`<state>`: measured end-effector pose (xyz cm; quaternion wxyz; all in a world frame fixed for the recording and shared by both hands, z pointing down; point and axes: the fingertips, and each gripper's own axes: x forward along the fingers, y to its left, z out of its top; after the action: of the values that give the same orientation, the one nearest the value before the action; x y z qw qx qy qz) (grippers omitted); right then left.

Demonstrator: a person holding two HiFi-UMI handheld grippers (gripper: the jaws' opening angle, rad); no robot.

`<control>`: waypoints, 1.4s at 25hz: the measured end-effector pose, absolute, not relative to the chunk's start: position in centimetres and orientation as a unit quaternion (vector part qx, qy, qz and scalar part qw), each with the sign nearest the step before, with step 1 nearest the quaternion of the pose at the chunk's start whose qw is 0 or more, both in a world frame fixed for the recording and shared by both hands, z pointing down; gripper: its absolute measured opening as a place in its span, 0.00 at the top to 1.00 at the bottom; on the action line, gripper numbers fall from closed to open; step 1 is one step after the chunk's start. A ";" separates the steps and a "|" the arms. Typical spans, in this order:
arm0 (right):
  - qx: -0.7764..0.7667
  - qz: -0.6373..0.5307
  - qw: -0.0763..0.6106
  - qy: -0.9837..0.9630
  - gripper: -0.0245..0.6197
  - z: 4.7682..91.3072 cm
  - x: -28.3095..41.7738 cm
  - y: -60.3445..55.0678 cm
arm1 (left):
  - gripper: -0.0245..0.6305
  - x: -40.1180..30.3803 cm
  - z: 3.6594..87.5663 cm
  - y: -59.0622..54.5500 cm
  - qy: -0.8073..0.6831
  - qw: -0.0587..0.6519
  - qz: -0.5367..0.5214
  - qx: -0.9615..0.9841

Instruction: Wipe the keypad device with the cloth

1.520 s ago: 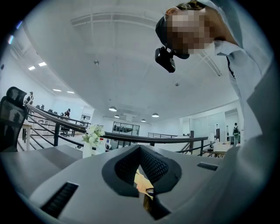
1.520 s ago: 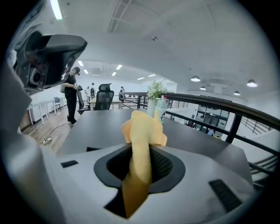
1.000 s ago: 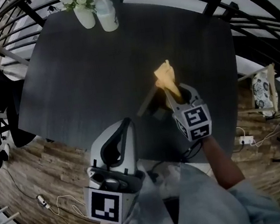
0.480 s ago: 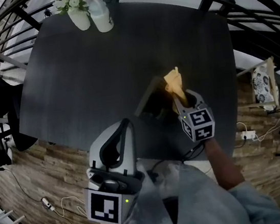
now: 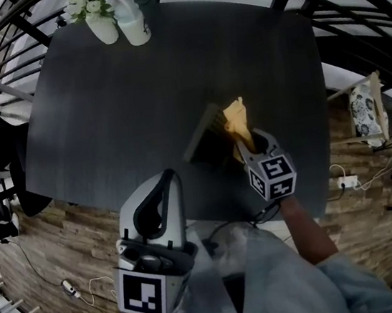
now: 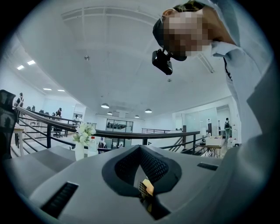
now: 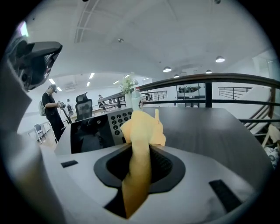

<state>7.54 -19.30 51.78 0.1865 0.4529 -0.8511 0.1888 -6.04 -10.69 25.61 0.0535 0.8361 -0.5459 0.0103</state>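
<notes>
Tabletop [image 5: 138, 102], dark, beneath and ahead of both tools; plank floor [image 5: 69, 235] off its near edge, railing [image 7: 210, 81] round its far side. Right gripper [image 5: 247, 146] clamped on the yellow cloth [image 5: 236, 119], bunched end standing up just past the jaw tips, over the right part of the keypad device [image 5: 207, 140], flat on the surface directly ahead-left of those tips. Left gripper [image 5: 168, 178] back over the near edge, jaws together on nothing. Wide open surface forward and left; vase [image 5: 100, 24] and bottle [image 5: 131, 22] at the far edge, well apart from both tools. Only in the right gripper view: round keys [image 7: 119, 122], dark screen [image 7: 89, 135], a person [image 7: 52, 109] standing far left. Only in the head view: the top's whole outline
</notes>
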 end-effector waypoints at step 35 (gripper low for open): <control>0.260 0.061 0.243 -0.932 0.81 49.7 -0.4 -9.2 | 0.94 -4.6 25.1 -10.7 -0.520 0.050 -0.002 0.853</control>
<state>-0.44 -9.22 49.72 0.2431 0.2604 -0.9324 0.0611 -4.56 -10.69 25.12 0.0496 0.8530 -0.5195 -0.0018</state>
